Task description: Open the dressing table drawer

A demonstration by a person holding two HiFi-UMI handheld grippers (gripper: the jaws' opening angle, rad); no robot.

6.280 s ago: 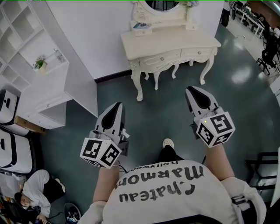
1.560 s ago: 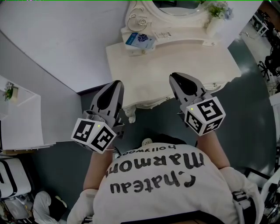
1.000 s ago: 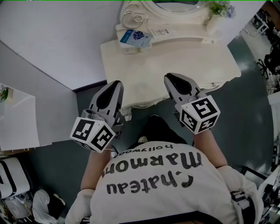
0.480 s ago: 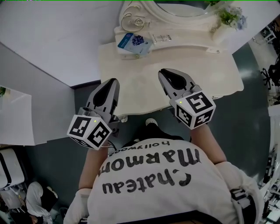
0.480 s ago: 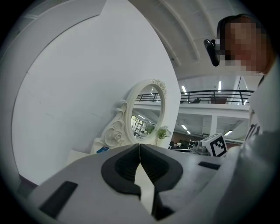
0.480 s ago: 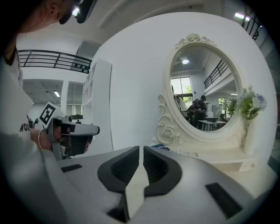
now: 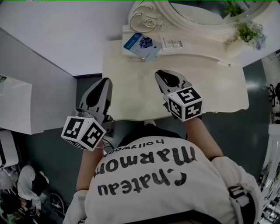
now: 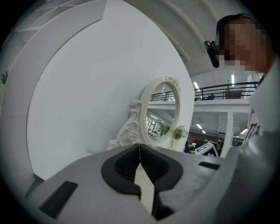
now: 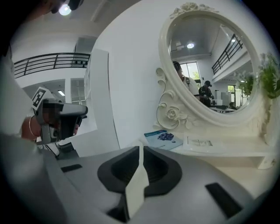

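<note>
**Both tongs closed and empty at the dressing table; drawer out of sight.**

The left tongs (image 7: 104,82) were shut tip to tip with nothing between them, positioned at the left front corner of the tabletop (image 7: 214,92). The right tongs (image 7: 160,74) were likewise shut and empty, held over the front half of the tabletop, well apart from the left pair. The dressing table (image 7: 131,100) stood directly before the person, against a white wall (image 7: 65,26). Its drawer was hidden beneath the tabletop's front edge in every view. A blue booklet (image 7: 142,43) lay at the rear left, beside the carved base of the oval mirror (image 7: 197,11). A potted plant (image 7: 249,33) stood at the rear right.
</note>
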